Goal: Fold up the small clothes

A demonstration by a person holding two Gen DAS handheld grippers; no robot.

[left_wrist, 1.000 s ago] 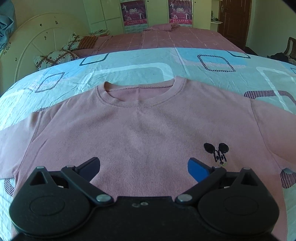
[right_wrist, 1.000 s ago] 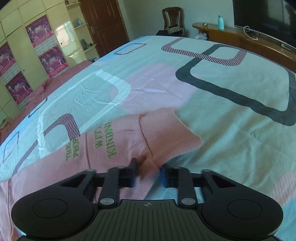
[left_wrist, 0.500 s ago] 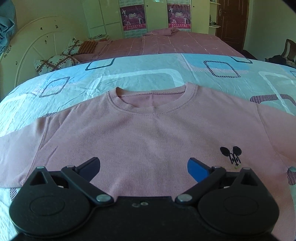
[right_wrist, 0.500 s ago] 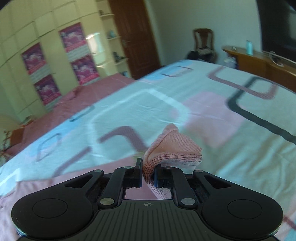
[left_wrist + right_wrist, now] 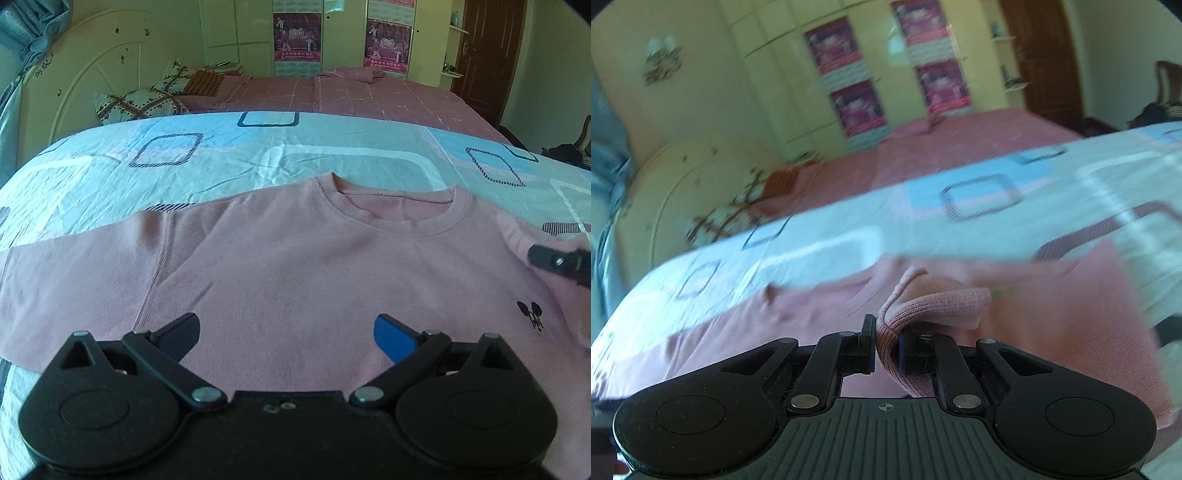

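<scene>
A small pink sweater (image 5: 295, 266) lies flat, front up, on the patterned bedspread (image 5: 221, 158), its collar away from me. Its left sleeve (image 5: 66, 273) is spread out flat. My left gripper (image 5: 286, 332) is open and empty, hovering over the sweater's lower chest. My right gripper (image 5: 886, 347) is shut on the pink right sleeve cuff (image 5: 934, 302), lifted above the sweater body (image 5: 775, 325). The right gripper's fingers also show in the left wrist view (image 5: 557, 260) at the right edge, carrying the sleeve over the shoulder. A small black mouse print (image 5: 530, 319) marks the chest.
A second bed with a pink cover (image 5: 369, 96) stands beyond. A white headboard (image 5: 99, 74) and pillows (image 5: 140, 103) are at the far left. Wardrobes with posters (image 5: 297, 37) line the back wall. A brown door (image 5: 487, 51) is at the far right.
My right gripper has swung left with the sleeve cuff, bringing it over the sweater body. My left gripper has shifted left, so the sweater sits further right in its view.
</scene>
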